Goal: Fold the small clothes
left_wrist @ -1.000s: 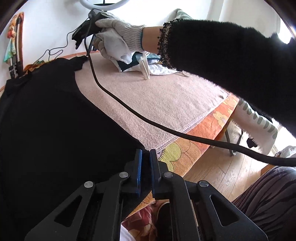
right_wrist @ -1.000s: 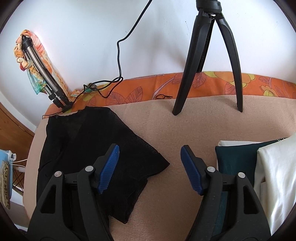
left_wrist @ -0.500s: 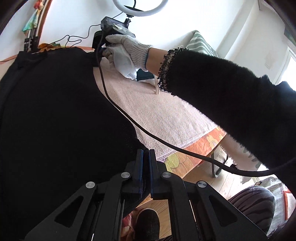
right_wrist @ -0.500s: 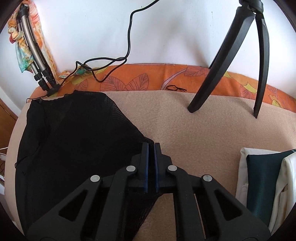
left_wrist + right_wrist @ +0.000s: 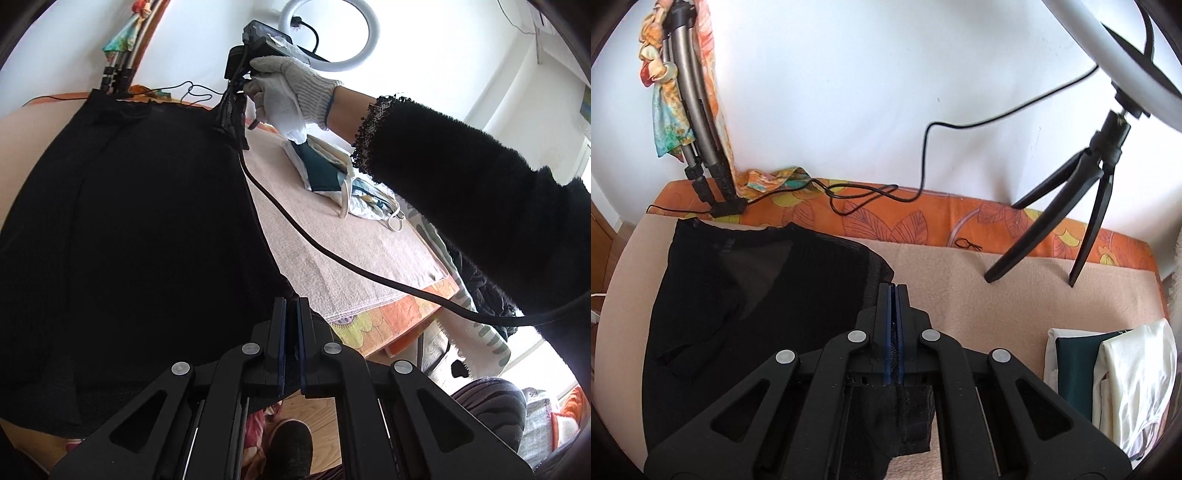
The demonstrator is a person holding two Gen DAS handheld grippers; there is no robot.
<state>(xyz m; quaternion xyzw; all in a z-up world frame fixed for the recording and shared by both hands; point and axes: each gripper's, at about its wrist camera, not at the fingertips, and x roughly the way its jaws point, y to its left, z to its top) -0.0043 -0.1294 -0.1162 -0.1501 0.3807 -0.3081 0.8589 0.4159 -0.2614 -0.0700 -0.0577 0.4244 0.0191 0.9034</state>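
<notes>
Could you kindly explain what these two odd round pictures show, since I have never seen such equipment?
No robot is involved: a person carries a hand-held gripper in each hand, each with a fisheye camera looking along its two fingers. One picture is from the left hand-held gripper, the other from the right hand-held gripper. The black bars at the bottom are those fingers. Both are shut on a thin black garment, each pinching an edge of it above a beige blanket on an orange floral cover. The left view also shows the person's gloved right hand gripping the other tool. Folded white and dark green clothes lie to the right, beside a ring light on a small tripod.
</notes>
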